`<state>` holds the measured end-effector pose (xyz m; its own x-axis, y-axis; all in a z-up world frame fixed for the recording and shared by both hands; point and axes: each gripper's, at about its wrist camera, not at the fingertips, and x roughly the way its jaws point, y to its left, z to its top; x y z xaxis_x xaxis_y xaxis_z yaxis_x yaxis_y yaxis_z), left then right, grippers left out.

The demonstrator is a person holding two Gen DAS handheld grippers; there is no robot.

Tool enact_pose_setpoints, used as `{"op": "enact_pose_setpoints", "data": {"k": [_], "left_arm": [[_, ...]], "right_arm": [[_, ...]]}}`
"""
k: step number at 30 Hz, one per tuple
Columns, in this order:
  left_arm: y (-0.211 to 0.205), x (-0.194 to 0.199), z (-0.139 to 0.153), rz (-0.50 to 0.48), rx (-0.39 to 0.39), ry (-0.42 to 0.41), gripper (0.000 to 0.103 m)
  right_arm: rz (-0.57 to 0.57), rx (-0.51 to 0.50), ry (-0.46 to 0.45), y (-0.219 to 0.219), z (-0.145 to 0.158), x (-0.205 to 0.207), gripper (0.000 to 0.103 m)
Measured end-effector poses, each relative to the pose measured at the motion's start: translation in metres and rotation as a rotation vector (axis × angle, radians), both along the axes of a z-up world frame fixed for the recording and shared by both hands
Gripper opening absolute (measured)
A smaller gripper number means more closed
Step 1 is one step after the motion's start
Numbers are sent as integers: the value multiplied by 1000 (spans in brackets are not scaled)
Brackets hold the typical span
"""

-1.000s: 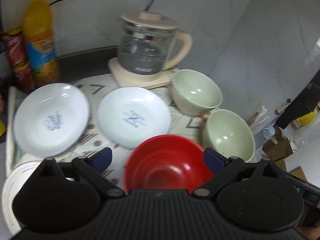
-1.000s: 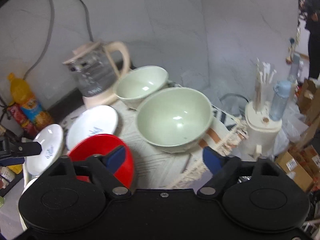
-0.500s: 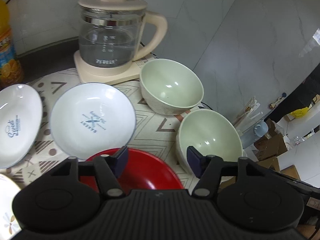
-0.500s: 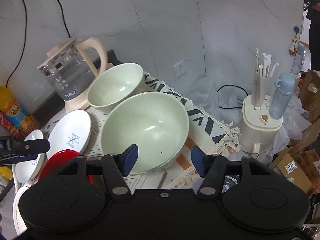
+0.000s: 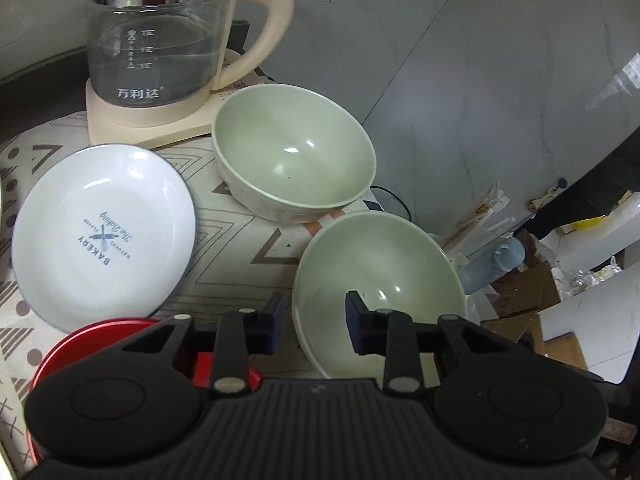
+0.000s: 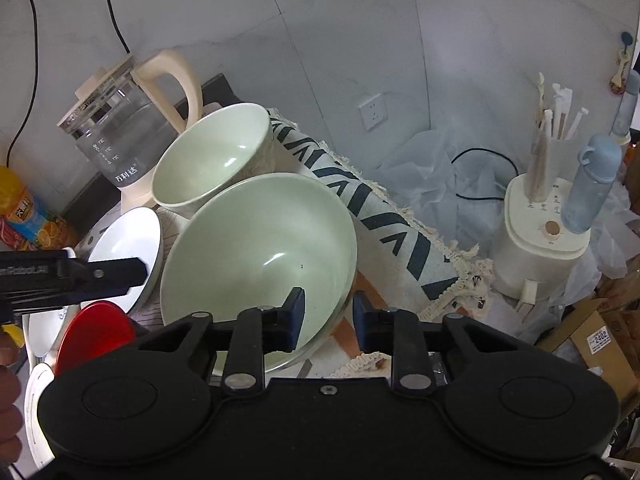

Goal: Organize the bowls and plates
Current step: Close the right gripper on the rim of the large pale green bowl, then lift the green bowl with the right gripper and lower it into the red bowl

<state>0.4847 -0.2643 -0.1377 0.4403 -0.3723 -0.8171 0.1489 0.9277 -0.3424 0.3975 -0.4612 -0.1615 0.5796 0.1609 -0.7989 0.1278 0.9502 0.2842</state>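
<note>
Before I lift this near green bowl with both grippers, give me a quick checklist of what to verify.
1. Left gripper straddles the near pale green round bowl's rim: ok. Its jaws have just been closing.
2. Right gripper straddles the opposite rim: ok. Its jaws have also just been closing.
3. Pads pressing the rim firmly: not ok, gaps show at both grippers.
4. Near bowl empty: ok.
5. Far pale green round bowl empty, upright and ready to nest into: ok.
6. Red bowl apart from the near bowl: cannot tell, the left gripper hides the gap.
</note>
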Motion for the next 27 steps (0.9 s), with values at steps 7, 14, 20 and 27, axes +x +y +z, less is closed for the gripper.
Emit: {"op": "enact_pose_setpoints", "data": {"k": [7, 14, 20, 27], "left_arm": [[-8, 12, -16, 27, 16, 31, 22], [-12, 17, -26, 38, 52, 45, 12], [-14, 14, -22, 61, 60, 49, 10], [-1, 2, -2, 93, 38, 7, 10]], "right_arm": [[9, -3, 10, -6, -4, 9, 17], [19, -7, 31, -6, -14, 19, 16], [23, -24, 36, -2, -18, 22, 15], [31, -26, -10, 0, -3, 18, 15]]}}
